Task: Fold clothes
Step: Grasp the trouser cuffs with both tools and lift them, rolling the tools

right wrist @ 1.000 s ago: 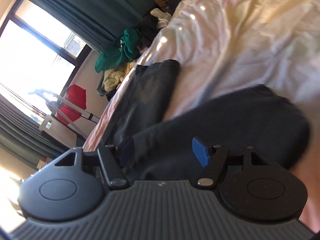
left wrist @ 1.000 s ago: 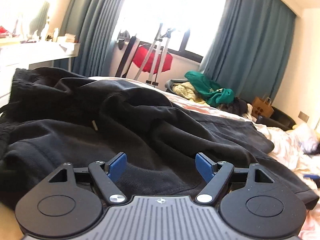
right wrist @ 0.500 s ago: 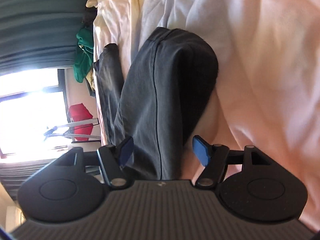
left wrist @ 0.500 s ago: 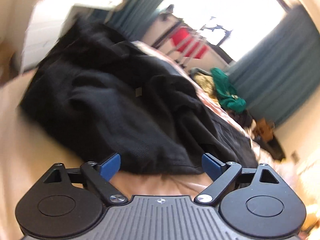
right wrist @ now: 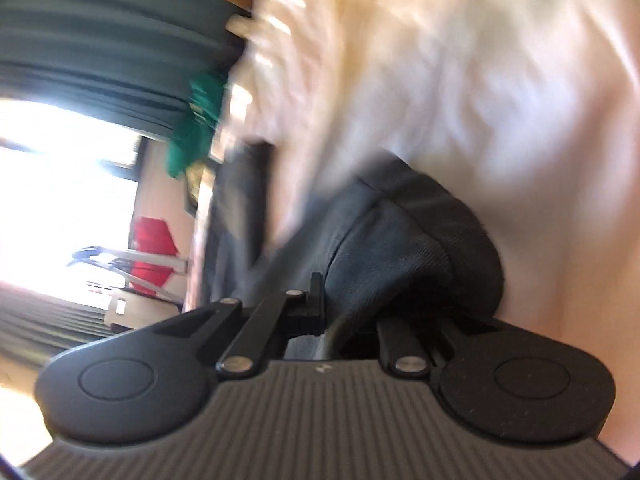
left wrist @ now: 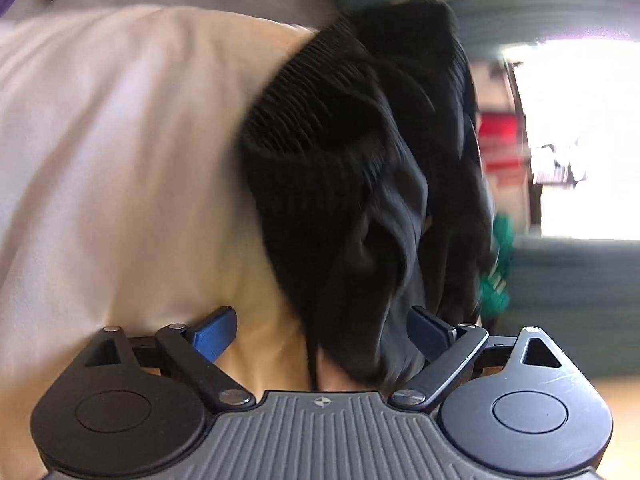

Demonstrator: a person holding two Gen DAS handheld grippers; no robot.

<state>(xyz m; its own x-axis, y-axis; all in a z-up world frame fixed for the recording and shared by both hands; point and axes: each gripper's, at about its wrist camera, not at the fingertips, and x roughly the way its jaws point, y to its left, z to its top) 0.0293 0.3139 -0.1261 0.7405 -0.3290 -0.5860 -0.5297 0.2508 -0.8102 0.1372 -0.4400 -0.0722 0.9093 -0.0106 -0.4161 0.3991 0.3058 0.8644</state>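
Pale bedsheet fills the left of your left view; the black garment runs down between your left gripper's spread jaws. Your right gripper pinches its dark hem at lower centre.

Rumpled black garment on pale bedsheet

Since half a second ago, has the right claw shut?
Yes. The right claw has shut on the dark trouser hem, fingers drawn together against its fixed grey body.

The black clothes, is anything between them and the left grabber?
Nothing visible. The left gripper is open, and the black clothes already reach between its blue fingers on the pale bedsheet.
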